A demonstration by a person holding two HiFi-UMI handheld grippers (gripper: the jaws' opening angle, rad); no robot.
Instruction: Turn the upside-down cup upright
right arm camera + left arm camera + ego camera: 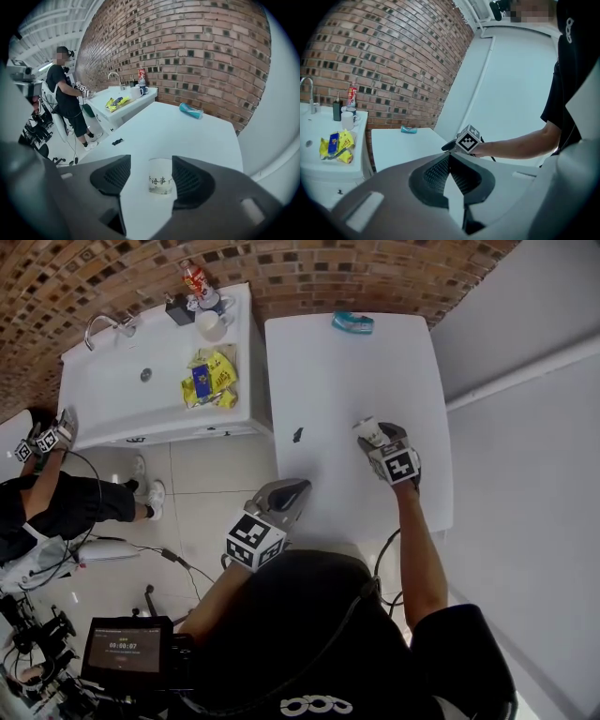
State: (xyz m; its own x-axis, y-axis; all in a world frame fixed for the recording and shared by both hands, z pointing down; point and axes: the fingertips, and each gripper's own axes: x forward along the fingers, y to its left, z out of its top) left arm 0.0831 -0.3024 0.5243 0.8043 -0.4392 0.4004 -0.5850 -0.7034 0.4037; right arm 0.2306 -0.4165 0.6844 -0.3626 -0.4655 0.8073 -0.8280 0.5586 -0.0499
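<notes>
— What does the head view give that the tool views lack?

— The whole layout from above. The brick wall (281, 263) runs along the far side with the white table (328, 381) below it. A washbasin (112, 399) stands just left of the table, and a second person (56, 493) is at its left end. It also shows both tools at once. The left tool (300, 487) hangs at the table's near left edge, and the right tool (386, 440) is over the table's right part.

— And the tool views?

— Only the right tool's view shows the print on the cup (160, 176) and how the jaws sit round it. Only the left tool's view shows that tool's jaws, which meet at the tips with nothing between them.

— Where is the cup against the right tool?

— It stands on the table between the right tool's jaws, which are apart. Bare table shows between the cup and the pad at that view's left. The other pad's edge lines up with the cup's side, and I can't tell whether it touches. I can't tell whether the mouth faces up or down either.

— What else is around?

— The other things all lie well apart from it. A small black thing (297, 435) is on the table to the cup's left, and a teal packet (352, 323) is at the far edge. Yellow packets (211, 379) and mugs (211, 322) sit on the washbasin.
</notes>
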